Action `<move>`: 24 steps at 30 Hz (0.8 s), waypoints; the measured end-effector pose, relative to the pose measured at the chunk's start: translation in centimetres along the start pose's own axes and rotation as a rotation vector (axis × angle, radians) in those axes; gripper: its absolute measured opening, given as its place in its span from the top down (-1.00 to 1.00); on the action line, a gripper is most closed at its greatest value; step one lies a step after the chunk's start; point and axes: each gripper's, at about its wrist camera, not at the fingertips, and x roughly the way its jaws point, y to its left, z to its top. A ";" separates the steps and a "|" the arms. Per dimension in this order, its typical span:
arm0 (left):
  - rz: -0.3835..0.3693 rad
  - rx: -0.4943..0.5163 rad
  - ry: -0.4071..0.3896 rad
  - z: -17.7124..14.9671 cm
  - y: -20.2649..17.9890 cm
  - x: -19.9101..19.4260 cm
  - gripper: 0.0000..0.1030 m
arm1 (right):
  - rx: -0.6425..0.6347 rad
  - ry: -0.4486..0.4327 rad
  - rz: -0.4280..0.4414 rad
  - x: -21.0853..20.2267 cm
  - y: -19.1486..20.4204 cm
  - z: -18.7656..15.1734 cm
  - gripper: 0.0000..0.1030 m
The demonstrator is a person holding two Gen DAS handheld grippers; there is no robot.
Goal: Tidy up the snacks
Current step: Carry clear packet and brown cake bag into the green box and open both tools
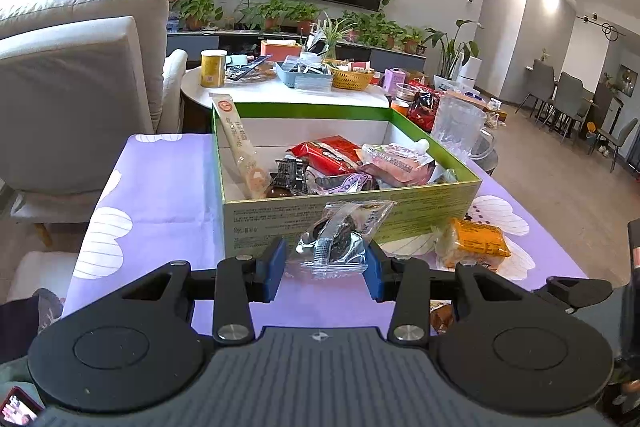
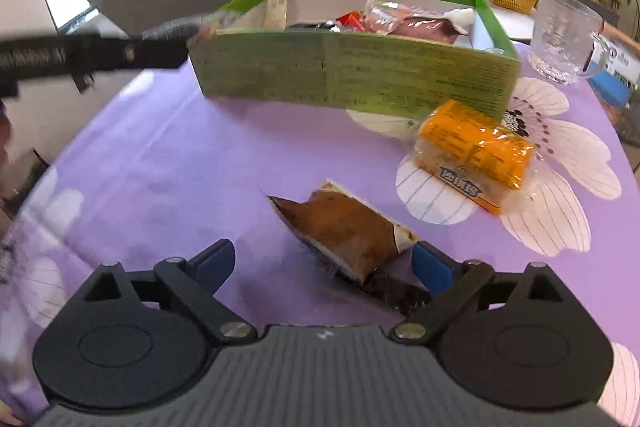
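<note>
In the left wrist view my left gripper (image 1: 326,267) is shut on a clear and silver snack packet (image 1: 340,235), held just in front of the green box (image 1: 400,211). The box holds several snacks, among them a red pack (image 1: 328,153) and a pink pouch (image 1: 396,161). An orange snack pack (image 1: 476,243) lies on the cloth to the right. In the right wrist view my right gripper (image 2: 324,265) stands open low over the cloth. A brown snack packet (image 2: 352,231) lies between its jaws, close to the right pad. The orange snack pack (image 2: 476,151) lies beyond it, before the green box (image 2: 352,75).
A purple flowered tablecloth (image 2: 180,155) covers the table. A clear glass cup (image 2: 564,35) stands right of the box. The left gripper's arm (image 2: 92,57) shows blurred at the left. Behind are a sofa (image 1: 80,75) and a round table with baskets (image 1: 352,79).
</note>
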 end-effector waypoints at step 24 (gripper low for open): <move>0.004 -0.003 -0.056 1.9 -0.6 -0.4 0.26 | 0.052 -0.241 0.005 -5.5 -1.9 3.8 0.00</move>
